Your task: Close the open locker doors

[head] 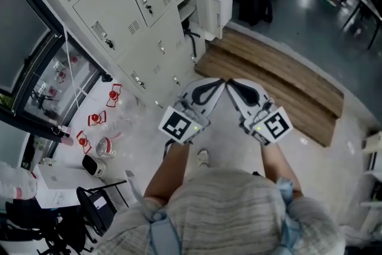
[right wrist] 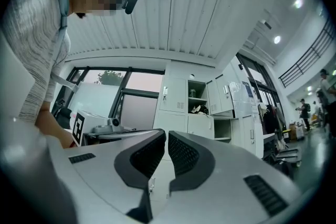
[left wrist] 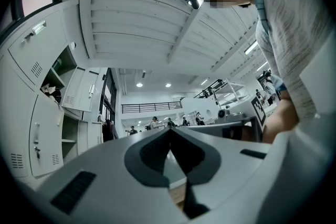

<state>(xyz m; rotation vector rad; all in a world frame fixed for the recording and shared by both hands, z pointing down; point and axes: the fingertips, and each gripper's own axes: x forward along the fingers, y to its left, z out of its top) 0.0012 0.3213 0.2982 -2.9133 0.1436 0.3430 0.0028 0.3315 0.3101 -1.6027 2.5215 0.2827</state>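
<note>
A: "Standing before the locker bank [head: 119, 27], a person holds the left gripper [head: 218, 85] and right gripper [head: 233, 85] tip to tip, each with its jaws pressed together on nothing. Where are the open locker doors [head: 213, 9]?"

B: "At the far end of the locker bank, swung out from it and well apart from both grippers. The best approach is probably to step along the locker bank with the jaws together and push flat on each door's outer face near its free edge. Follow through until it sits flush with the locker bank."

Free floor [head: 230, 147] in frt of lockers [head: 134, 21]
</note>
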